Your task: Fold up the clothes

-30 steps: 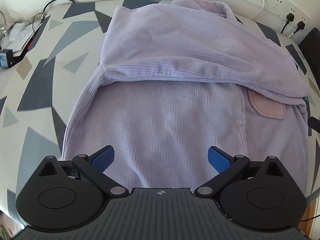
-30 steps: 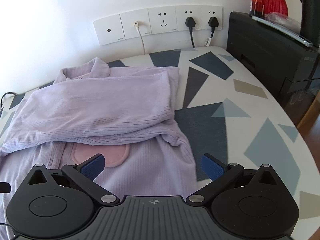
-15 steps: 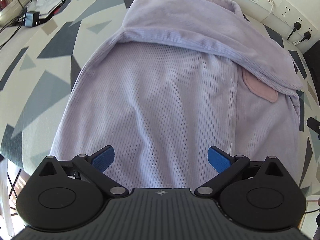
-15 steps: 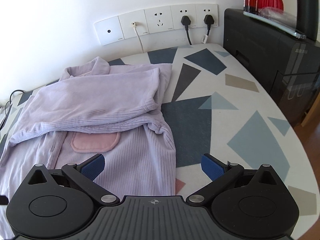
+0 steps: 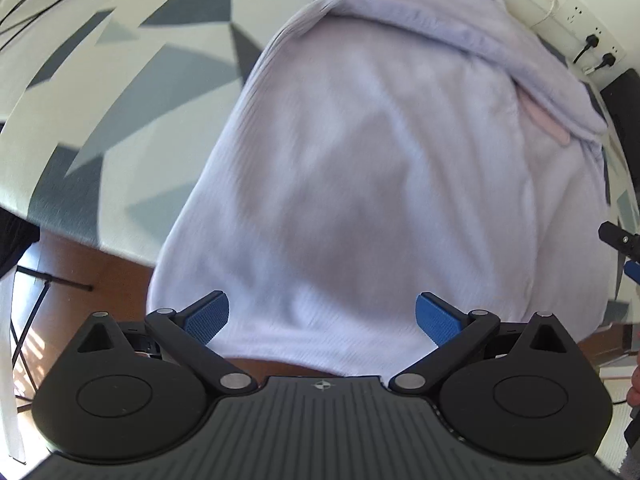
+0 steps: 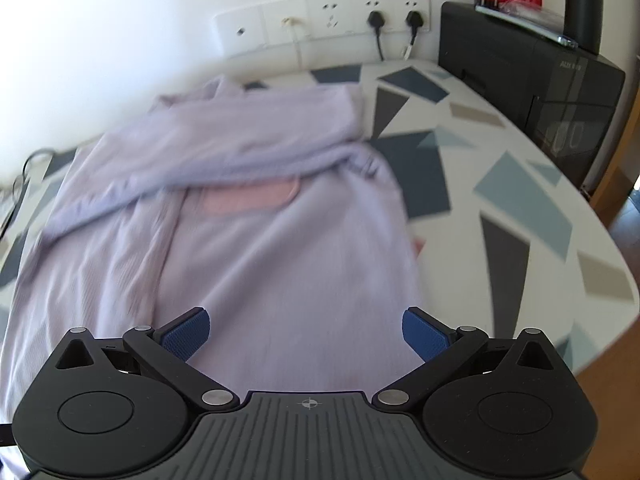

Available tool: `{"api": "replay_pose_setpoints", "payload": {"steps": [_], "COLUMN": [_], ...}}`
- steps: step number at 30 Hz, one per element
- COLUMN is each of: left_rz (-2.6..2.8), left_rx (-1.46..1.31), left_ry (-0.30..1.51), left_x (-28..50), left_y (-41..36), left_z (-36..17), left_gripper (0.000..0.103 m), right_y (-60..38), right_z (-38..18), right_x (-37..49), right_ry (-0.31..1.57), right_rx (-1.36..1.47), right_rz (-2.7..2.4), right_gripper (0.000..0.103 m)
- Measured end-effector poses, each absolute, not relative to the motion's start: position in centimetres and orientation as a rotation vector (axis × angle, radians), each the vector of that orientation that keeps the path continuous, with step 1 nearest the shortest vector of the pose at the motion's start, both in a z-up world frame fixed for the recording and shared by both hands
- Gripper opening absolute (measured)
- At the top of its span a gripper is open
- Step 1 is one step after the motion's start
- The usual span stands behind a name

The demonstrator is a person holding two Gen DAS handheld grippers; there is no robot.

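My left gripper [image 5: 322,316] is spread wide with nothing between its blue pads, hanging over the near hem of the lilac garment [image 5: 380,184] at the bottom centre of its frame. My right gripper [image 6: 306,332] is just as wide apart and empty, low in its frame above the hem on the other side. I judge both are placed there to pinch the bottom edge and carry it up toward the collar. The garment lies spread on the patterned worktop [image 6: 520,216], its hem drooping past the near edge, so that edge looks easy to take. Its sleeves are already folded across the chest in the upper part of the frame, half covering a pink pocket [image 6: 248,200]. Beyond, wall sockets [image 6: 328,20] sit at upper centre.
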State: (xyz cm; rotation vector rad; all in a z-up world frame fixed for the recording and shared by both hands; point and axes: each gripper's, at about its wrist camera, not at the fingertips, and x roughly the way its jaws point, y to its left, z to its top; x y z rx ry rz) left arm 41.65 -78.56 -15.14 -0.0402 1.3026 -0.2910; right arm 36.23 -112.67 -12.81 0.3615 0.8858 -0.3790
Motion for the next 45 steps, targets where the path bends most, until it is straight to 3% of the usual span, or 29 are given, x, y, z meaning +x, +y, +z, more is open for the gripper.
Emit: {"api": "replay_pose_setpoints", "payload": {"steps": [12,24,45], "left_rz": [-0.400,-0.335,-0.320], "left_rx": [0.265,0.129,0.170], "left_ry": [0.970,1.090,1.036], "left_x": [42.0,47.1,46.9], "left_y": [-75.6,-78.3,-79.3], "left_z": [-13.4,-17.8,-18.3], "left_gripper": [0.102,0.103,0.103], "right_y": [-109.1,-111.0,-111.3], "right_z": [-12.1,-13.5,-17.9], "right_x": [31.9,34.3,37.3], "right_ry": [0.878,0.905,0.996], "right_rx": [0.356,0.366,0.275], "right_rz": [-0.441,-0.482,-0.461], "right_gripper": [0.102,0.102,0.102]}}
